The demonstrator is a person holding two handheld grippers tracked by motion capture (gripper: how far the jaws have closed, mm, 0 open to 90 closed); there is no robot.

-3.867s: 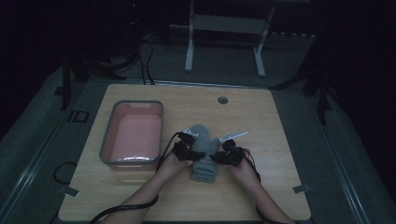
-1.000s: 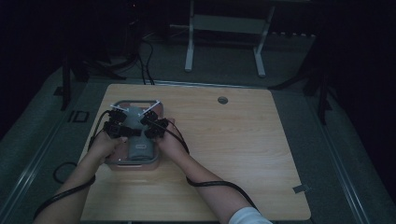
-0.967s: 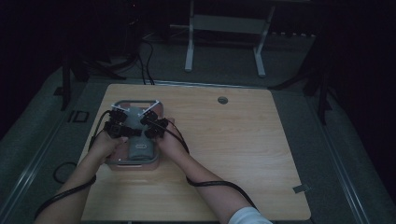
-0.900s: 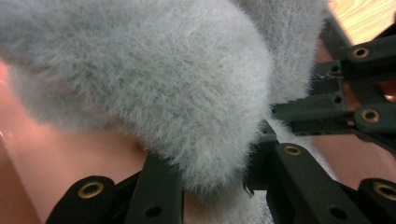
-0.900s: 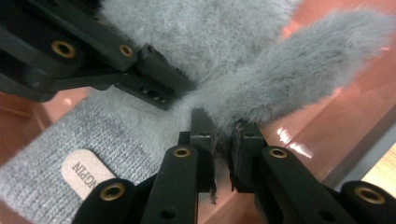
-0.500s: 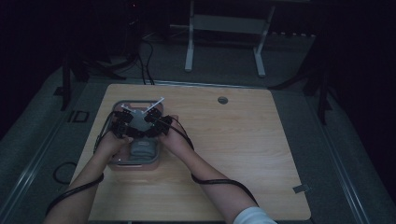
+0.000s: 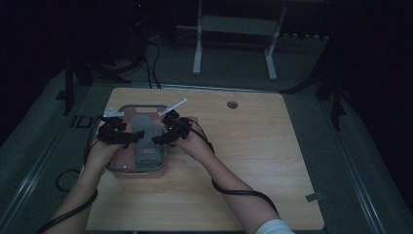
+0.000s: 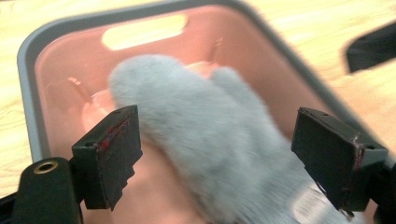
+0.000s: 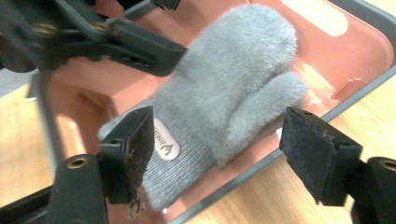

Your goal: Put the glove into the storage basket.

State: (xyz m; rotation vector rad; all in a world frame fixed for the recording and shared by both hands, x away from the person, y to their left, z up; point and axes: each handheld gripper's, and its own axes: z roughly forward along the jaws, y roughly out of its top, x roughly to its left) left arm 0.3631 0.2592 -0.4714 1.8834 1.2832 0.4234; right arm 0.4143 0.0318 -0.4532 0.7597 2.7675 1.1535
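Grey mitten (image 7: 146, 139) moved from table (image 7: 253, 161) middle into pink bin (image 7: 116, 168), both hands with it; left tongs (image 8: 233, 154) and right tongs (image 9: 219, 154) just opened, spread, pinching nothing, mitten lying free beneath; judged light, soft, floppy; ribbed cuff (image 9: 182, 149) best hold.

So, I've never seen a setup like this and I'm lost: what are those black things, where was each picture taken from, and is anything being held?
A person sits at a wooden table with a hand-held claw in each hand: left claw, right claw. One picture looks down from above; the other two come from cameras riding on each claw, looking along its black jaws. On the table stands a pink bin with a fluffy grey mitten lying in it. Both claws have just been opening and hang over the mitten, holding nothing.
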